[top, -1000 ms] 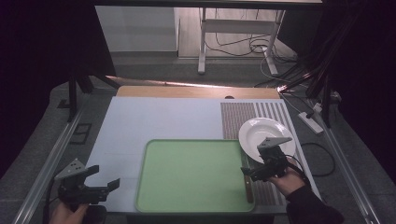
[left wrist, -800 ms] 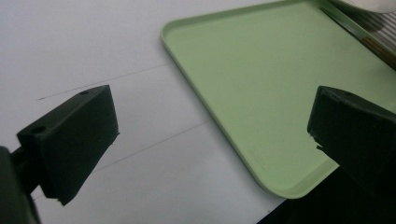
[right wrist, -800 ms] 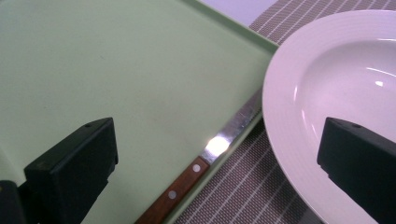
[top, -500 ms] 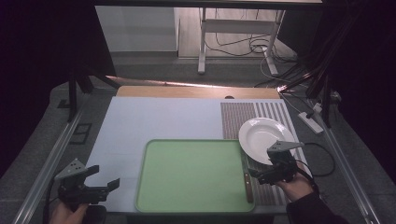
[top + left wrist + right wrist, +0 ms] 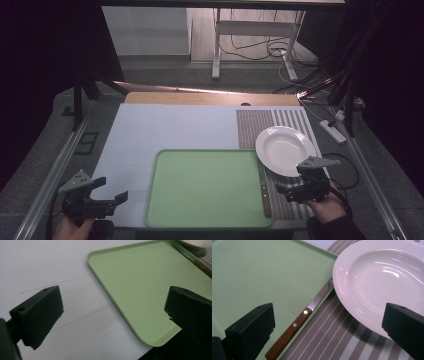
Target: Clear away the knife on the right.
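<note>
On the table in the high view, my left gripper (image 5: 107, 197) hovers released off the near-left corner of the green tray (image 5: 207, 187); my right gripper (image 5: 290, 187) sits released near the white plate (image 5: 285, 149), with the knife (image 5: 264, 189) just to its left.

Left gripper view: jaws spread wide, tray (image 5: 140, 287) rim between them, white mat (image 5: 50, 272) underneath.

Right gripper view: jaws apart, empty. Knife (image 5: 299, 322) lies along the tray's (image 5: 262, 272) edge; plate (image 5: 382, 280) rests on the striped placemat (image 5: 332, 337).
</note>
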